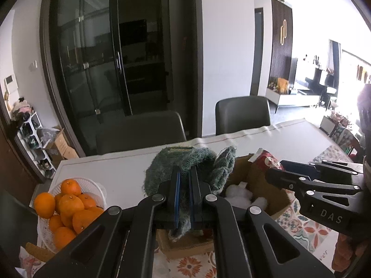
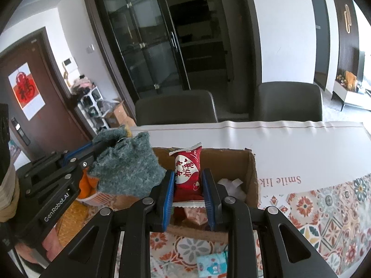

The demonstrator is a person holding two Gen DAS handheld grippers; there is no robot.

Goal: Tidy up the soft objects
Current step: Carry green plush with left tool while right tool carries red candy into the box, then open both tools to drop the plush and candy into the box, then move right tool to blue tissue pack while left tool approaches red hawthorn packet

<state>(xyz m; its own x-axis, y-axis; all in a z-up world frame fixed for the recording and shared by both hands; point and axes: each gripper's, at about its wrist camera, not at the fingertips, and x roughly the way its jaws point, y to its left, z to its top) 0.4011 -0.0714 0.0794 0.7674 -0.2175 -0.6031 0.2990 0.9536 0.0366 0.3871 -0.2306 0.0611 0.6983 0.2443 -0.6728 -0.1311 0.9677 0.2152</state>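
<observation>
The green cloth (image 1: 185,162) is soft and light and droops; my left gripper (image 1: 184,199) has its jaws clenched on a fold of it, over the cardboard box (image 2: 251,176). My right gripper (image 2: 187,194) grasps the red packet (image 2: 187,173), light, crinkly, maybe slippery, by its sides above the same box. White wadding (image 2: 229,185) lies inside; a basket (image 1: 92,185) on the counter (image 1: 111,176) holds oranges (image 1: 69,205)

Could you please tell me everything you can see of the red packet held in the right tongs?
The red packet is a small glossy pillow-style wrapper with crimped white ends, a white heart panel and red characters. It stands upright, pinched at its sides between the blue pads of the right tongs, above the open cardboard box. Nothing else visibly touches it.
</observation>
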